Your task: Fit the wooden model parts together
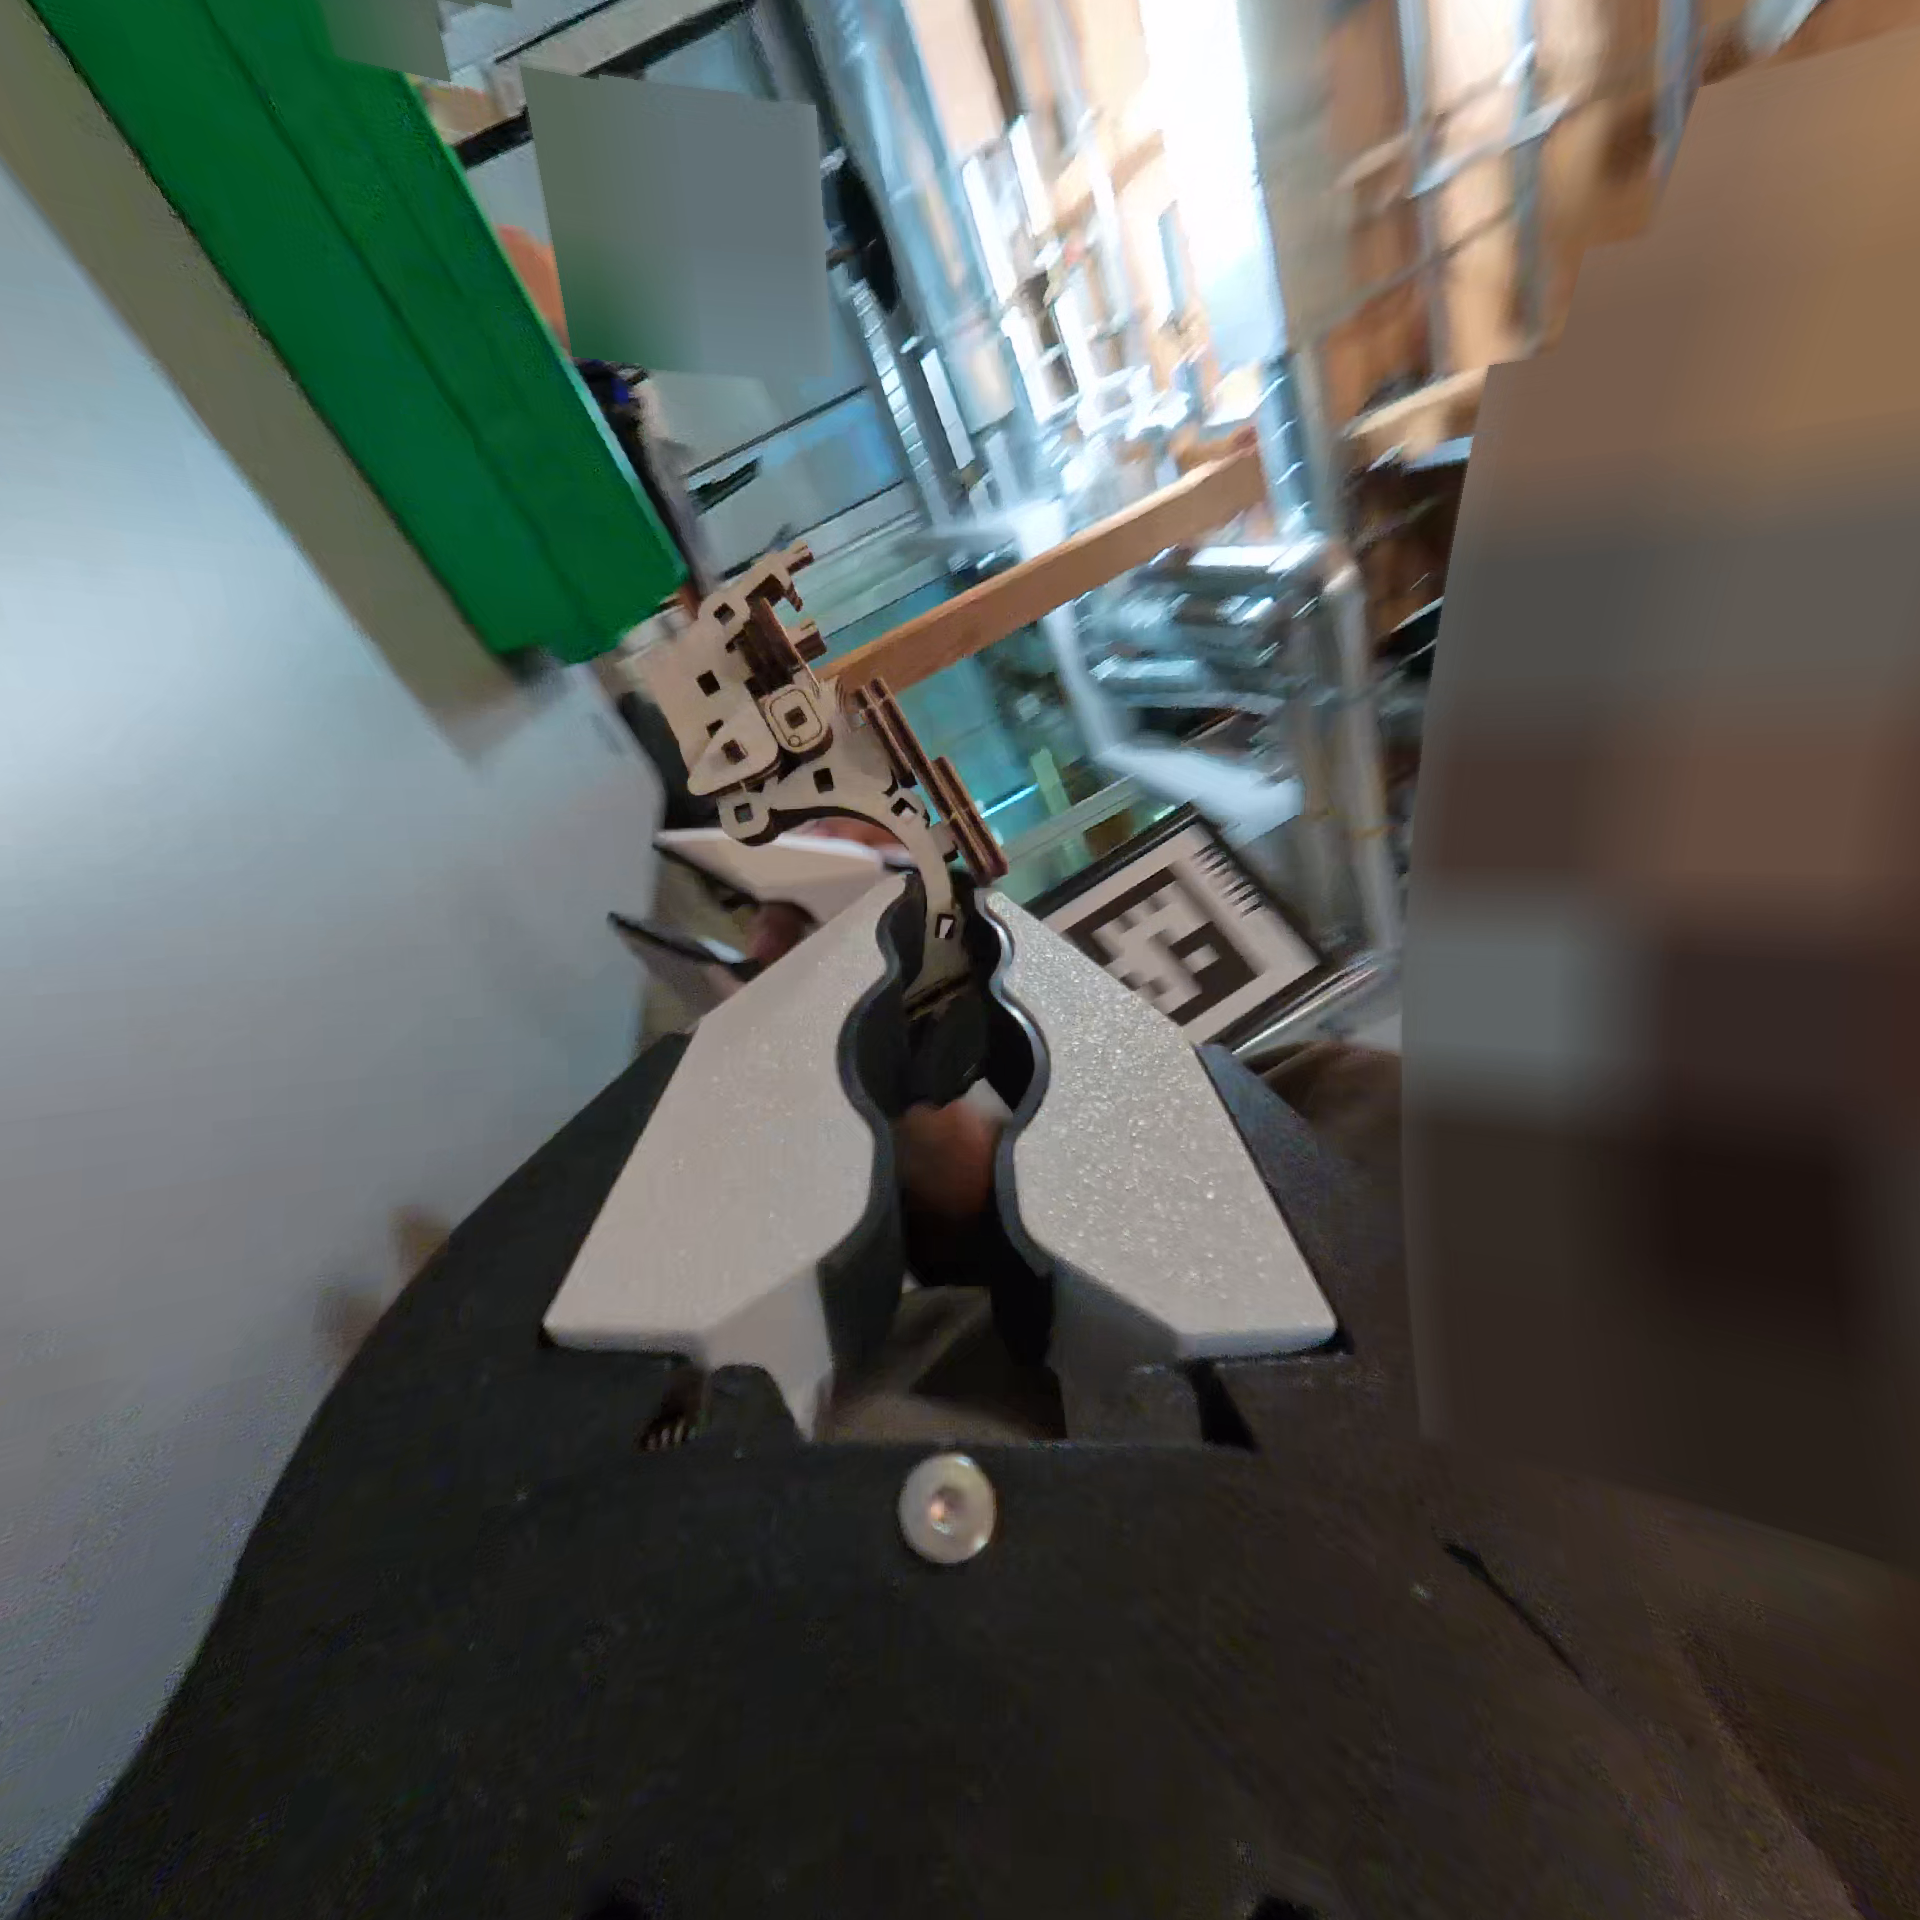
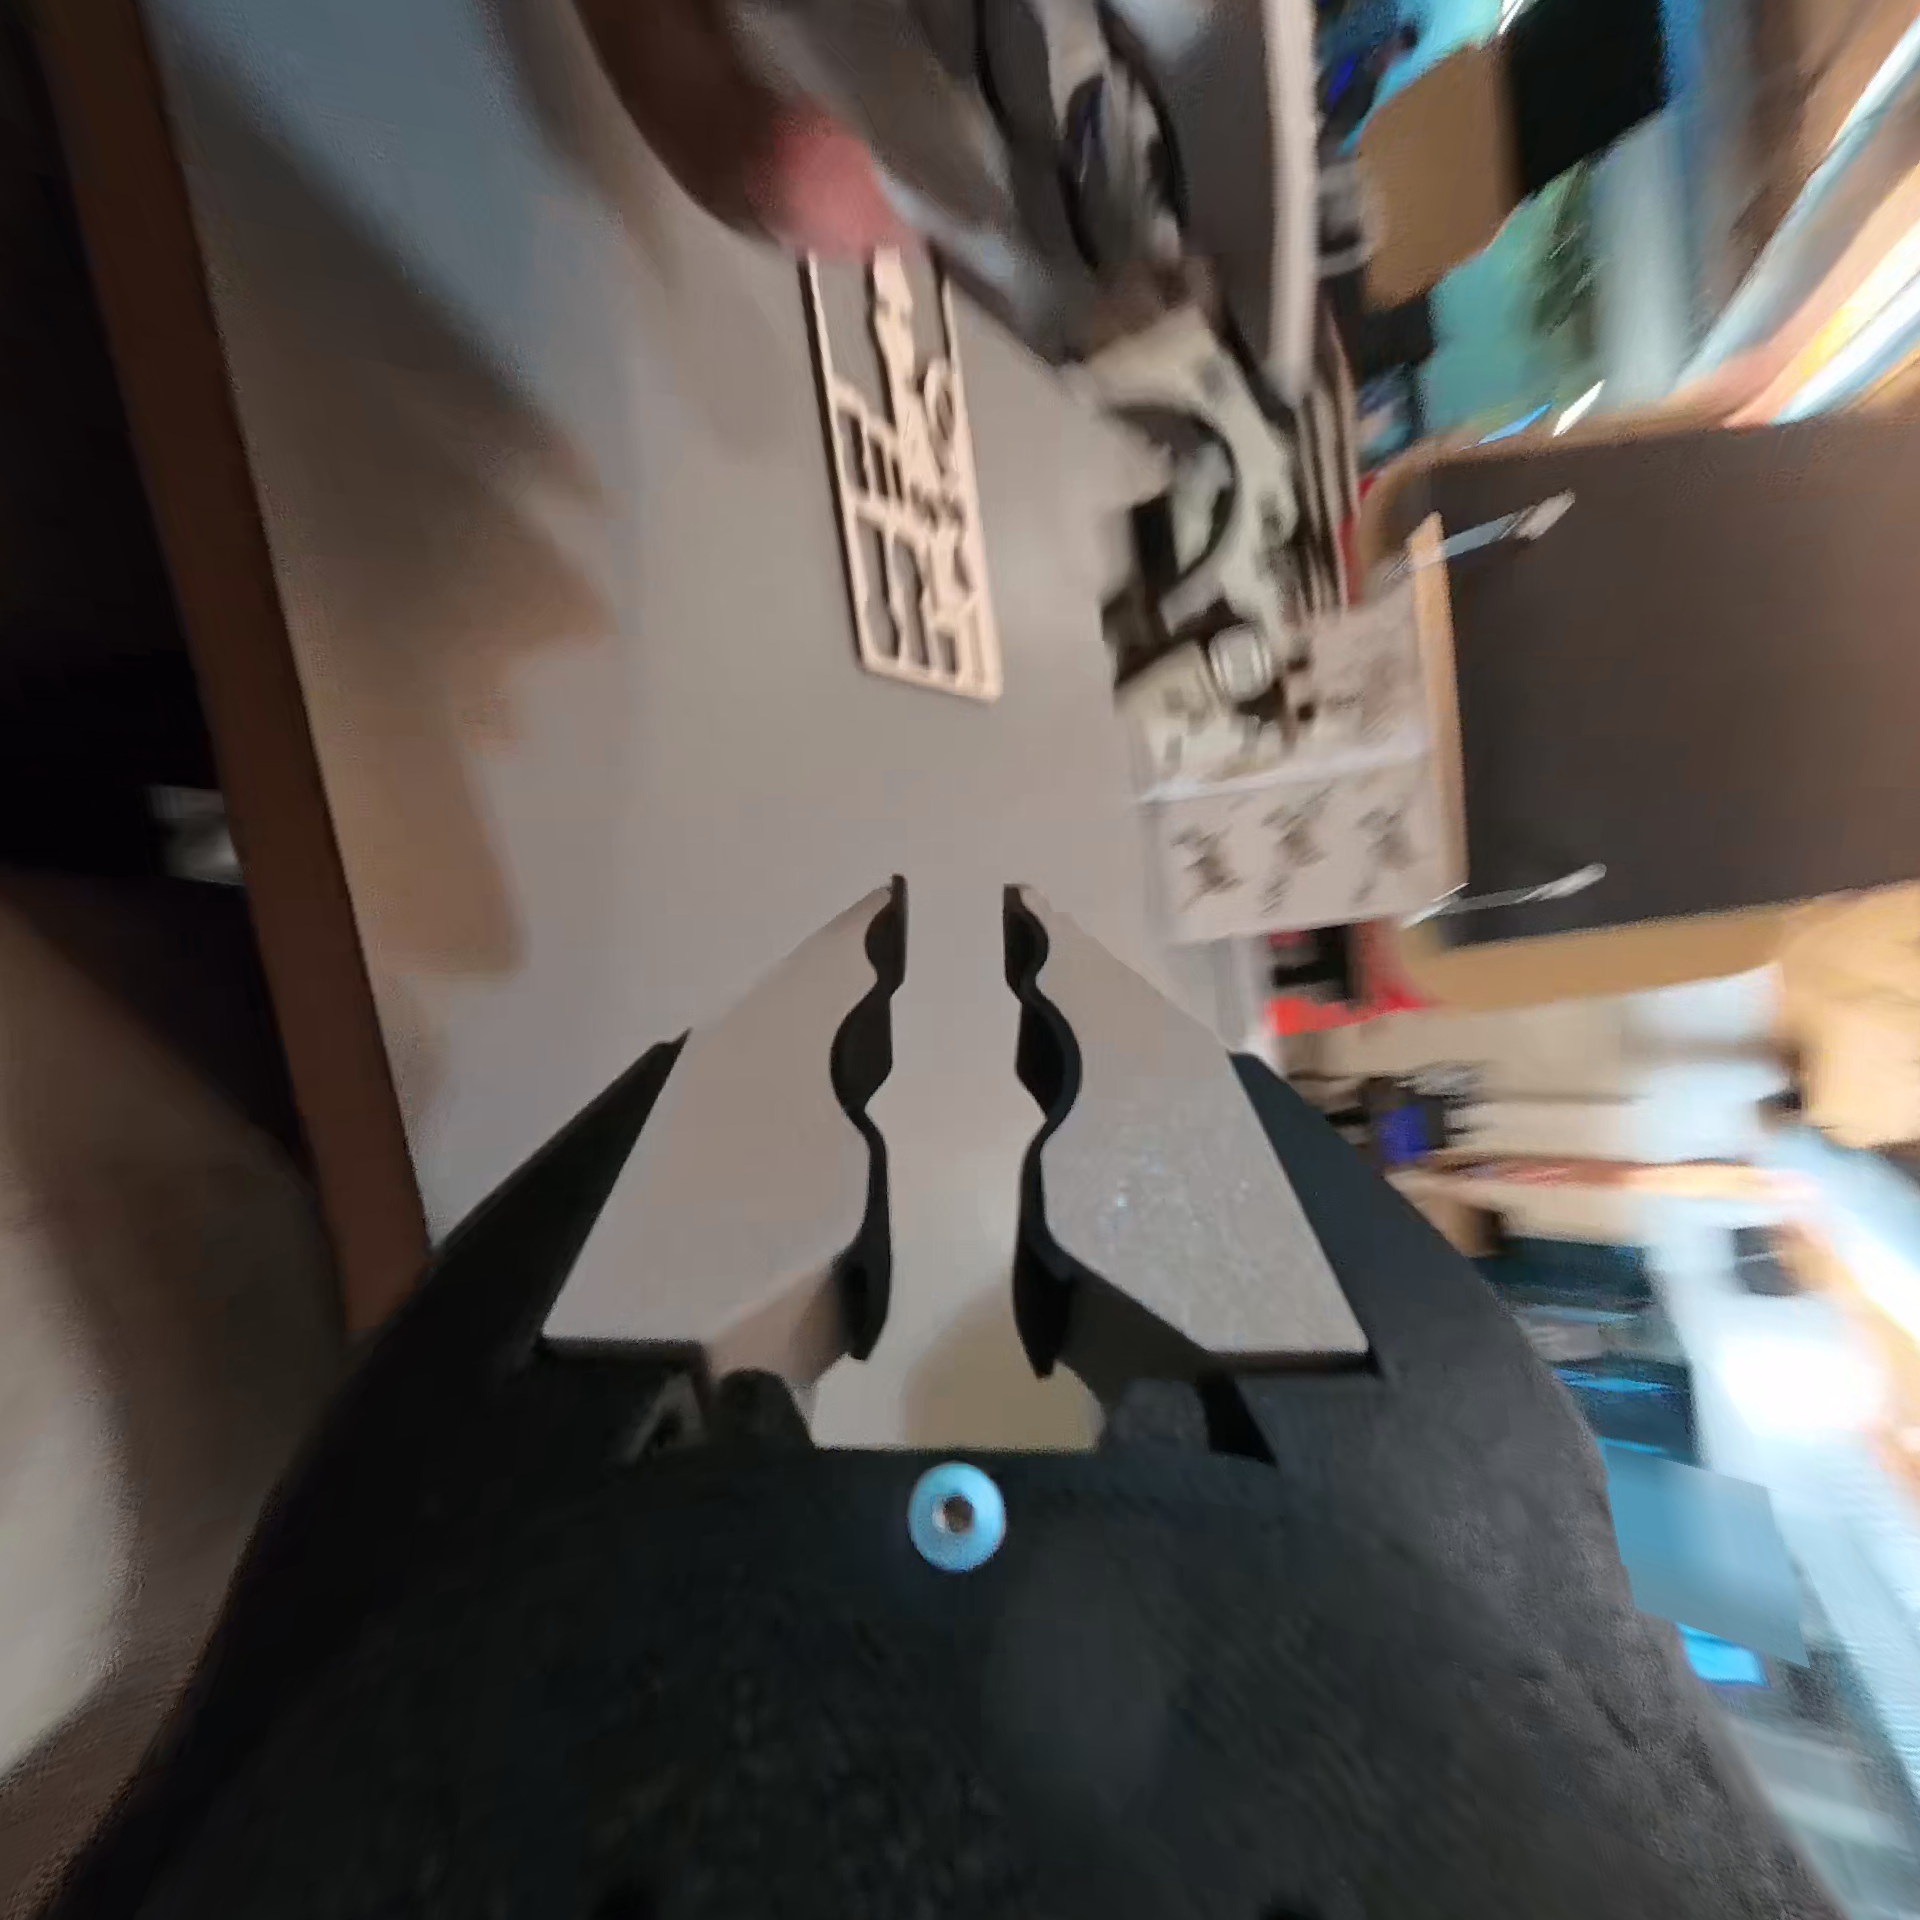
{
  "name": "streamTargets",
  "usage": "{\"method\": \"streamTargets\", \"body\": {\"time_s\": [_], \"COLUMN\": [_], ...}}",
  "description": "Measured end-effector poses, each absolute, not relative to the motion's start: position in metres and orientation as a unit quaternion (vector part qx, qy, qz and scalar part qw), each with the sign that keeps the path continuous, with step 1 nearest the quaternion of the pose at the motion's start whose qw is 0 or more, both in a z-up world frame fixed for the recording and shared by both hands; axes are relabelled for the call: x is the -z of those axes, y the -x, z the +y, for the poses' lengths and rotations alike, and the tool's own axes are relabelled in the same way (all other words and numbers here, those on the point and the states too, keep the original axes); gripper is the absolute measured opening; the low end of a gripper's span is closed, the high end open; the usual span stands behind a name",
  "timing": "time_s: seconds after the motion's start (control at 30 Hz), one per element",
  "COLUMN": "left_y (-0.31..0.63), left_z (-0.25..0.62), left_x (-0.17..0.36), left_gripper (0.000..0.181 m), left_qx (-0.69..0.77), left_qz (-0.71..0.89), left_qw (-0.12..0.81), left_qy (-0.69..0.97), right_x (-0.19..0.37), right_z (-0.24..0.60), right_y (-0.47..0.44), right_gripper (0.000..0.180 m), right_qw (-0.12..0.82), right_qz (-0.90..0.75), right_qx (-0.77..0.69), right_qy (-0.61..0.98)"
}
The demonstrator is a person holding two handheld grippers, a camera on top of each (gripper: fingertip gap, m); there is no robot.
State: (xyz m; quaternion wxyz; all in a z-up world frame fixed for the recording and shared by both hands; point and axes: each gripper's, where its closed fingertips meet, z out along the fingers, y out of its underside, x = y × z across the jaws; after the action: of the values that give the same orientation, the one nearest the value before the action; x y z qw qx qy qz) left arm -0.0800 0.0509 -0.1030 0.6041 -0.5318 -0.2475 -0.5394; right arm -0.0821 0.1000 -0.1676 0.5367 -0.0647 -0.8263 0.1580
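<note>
The tabletop (image 2: 644, 623), a grey surface with a brown edge, extends ahead of and beneath the right tongs (image 2: 953, 894) and fills most of the right wrist view, which is tilted and motion-blurred. Beyond the right tongs and slightly toward the far side lies the wooden parts sheet (image 2: 914, 499), a flat pale panel with several cut-outs already emptied; it rests on the tabletop, well apart from the tong tips. To its right sits a printed instruction sheet (image 2: 1288, 790), too blurred to read. The right tongs are released, the 2 fingers standing apart with nothing between them. In the left wrist view, the left tongs (image 1: 940, 914) are clenched on the wooden model assembly (image 1: 800, 738), a cluster of slotted laser-cut pieces held aloft by 1 thin curved strip at its lower end; the bulk of the assembly projects forward and up-left of the tips, clear of the tabletop. Judged risks: the grip bears on a narrow strip only, so the assembly may pivot or slip when a new part is pressed in; thin plywood tabs may snap under off-axis force; the blur in the right view suggests fast motion, which could cause the right tongs to overshoot the parts sheet or push it across the tabletop.
</note>
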Motion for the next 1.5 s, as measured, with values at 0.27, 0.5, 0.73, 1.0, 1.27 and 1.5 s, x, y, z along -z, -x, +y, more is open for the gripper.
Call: {"method": "streamTargets", "body": {"time_s": [0.27,0.5,0.73,1.0,1.27,1.5], "left_y": [0.06,0.052,0.039,0.037,0.049,0.074], "left_z": [0.057,0.06,0.062,0.062,0.06,0.052], "left_x": [0.132,0.14,0.152,0.147,0.134,0.119], "left_gripper": [0.004,0.004,0.004,0.004,0.004,0.004], "left_qx": [0.355,0.332,0.265,0.309,0.4,0.502], "left_qz": [-0.138,-0.114,-0.055,-0.068,-0.133,-0.213], "left_qw": [0.587,0.577,0.562,0.566,0.582,0.591], "left_qy": [0.714,0.737,0.781,0.761,0.695,0.594], "right_x": [0.169,0.159,0.148,0.145,0.147,0.15], "right_z": [0.13,0.134,0.14,0.143,0.141,0.139], "right_y": [0.091,0.091,0.092,0.092,0.091,0.091], "right_gripper": [0.022,0.023,0.023,0.022,0.021,0.022], "right_qw": [0.437,0.383,0.343,0.318,0.312,0.306], "right_qz": [-0.813,-0.776,-0.735,-0.715,-0.717,-0.721], "right_qx": [-0.307,-0.407,-0.478,-0.507,-0.506,-0.505], "right_qy": [0.232,0.292,0.336,0.361,0.363,0.363]}}
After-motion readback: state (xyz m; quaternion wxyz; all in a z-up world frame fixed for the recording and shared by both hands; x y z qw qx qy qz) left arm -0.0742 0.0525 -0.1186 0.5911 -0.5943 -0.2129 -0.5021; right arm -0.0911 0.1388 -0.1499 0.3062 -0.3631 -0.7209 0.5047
